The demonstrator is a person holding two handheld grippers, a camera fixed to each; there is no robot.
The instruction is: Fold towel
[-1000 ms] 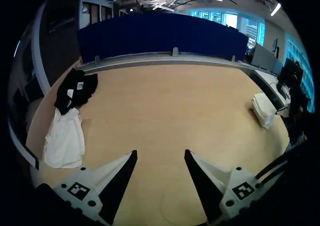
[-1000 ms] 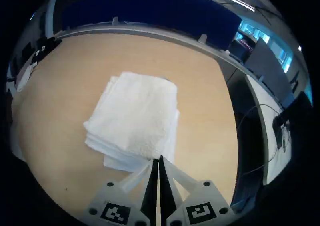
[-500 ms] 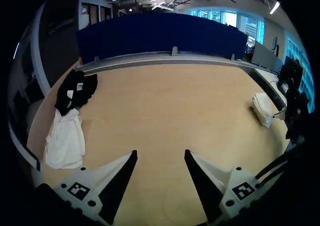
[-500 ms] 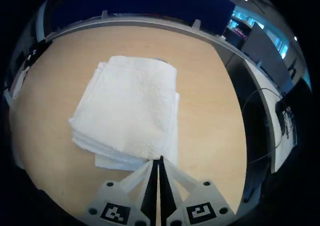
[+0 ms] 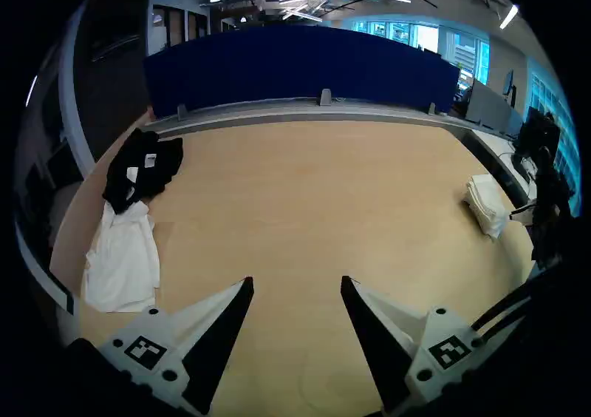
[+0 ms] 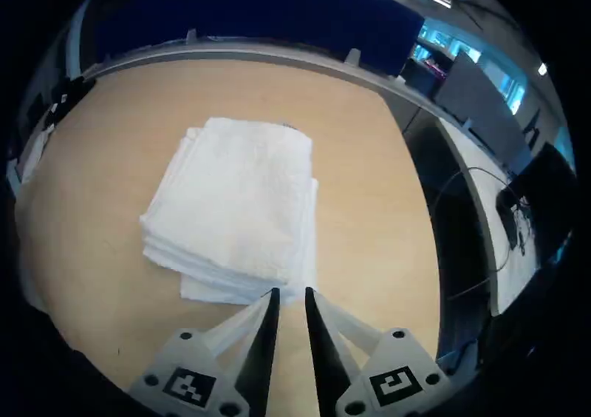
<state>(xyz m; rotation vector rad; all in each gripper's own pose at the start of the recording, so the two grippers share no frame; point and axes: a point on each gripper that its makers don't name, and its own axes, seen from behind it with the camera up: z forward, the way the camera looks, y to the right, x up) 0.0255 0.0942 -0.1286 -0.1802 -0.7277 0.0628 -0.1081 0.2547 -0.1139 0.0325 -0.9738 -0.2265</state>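
**Folded towel on desk, both claws parted**

Folded white towel [image 6: 236, 202] lies flat on the wooden desk [image 6: 103, 158], in stacked layers. Right claw [image 6: 290, 293] is slightly parted, with its tips at the towel's near edge. Left claw [image 5: 295, 280] is spread wide above the desk, well apart from the towel. In the left gripper view, 1 black garment [image 5: 140, 167] and 1 white garment [image 5: 122, 258] lie touching near the desk's left edge.
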